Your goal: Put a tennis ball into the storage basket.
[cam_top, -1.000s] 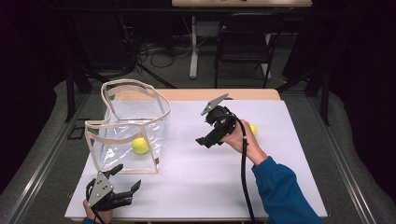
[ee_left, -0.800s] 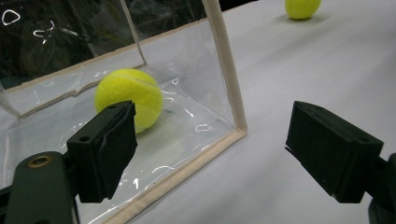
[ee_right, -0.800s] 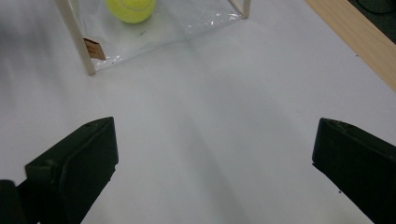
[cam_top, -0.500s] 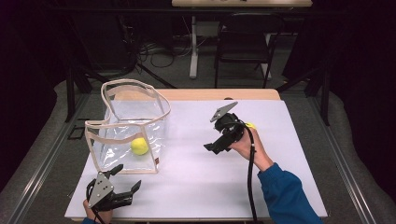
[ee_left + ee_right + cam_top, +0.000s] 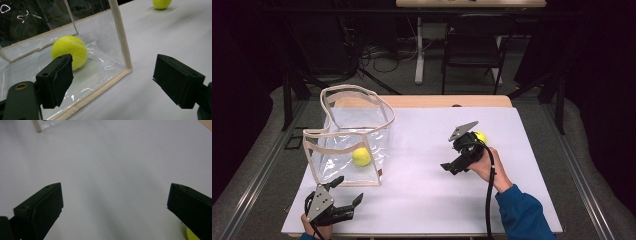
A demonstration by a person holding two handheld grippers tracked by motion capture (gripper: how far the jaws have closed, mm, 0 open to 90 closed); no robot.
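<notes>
A clear bag with beige trim [image 5: 352, 131] stands open on the left of the white table [image 5: 422, 205]. One yellow tennis ball [image 5: 361, 156] lies inside it, seen through the bag wall [image 5: 110, 57] as the ball [image 5: 69, 51] in the left gripper view. A second tennis ball [image 5: 481, 136] rests on the table at the right, just behind my right gripper [image 5: 452, 167]. That gripper is open above bare table [image 5: 115, 207], with a sliver of ball [image 5: 191, 235] by its right jaw. My left gripper [image 5: 347, 191] is open and empty [image 5: 117, 80] near the bag's front corner.
A wooden strip [image 5: 447, 101] runs along the table's far edge. Behind it are a dark chair [image 5: 472, 40], a desk leg [image 5: 419, 50] and cables on the floor. The bag's bottom corner [image 5: 41, 126] shows far off in the right gripper view.
My right gripper has moved right and toward the near side, sinking lower over the table beside the second ball. The left gripper, the bag and both balls have stayed put.
</notes>
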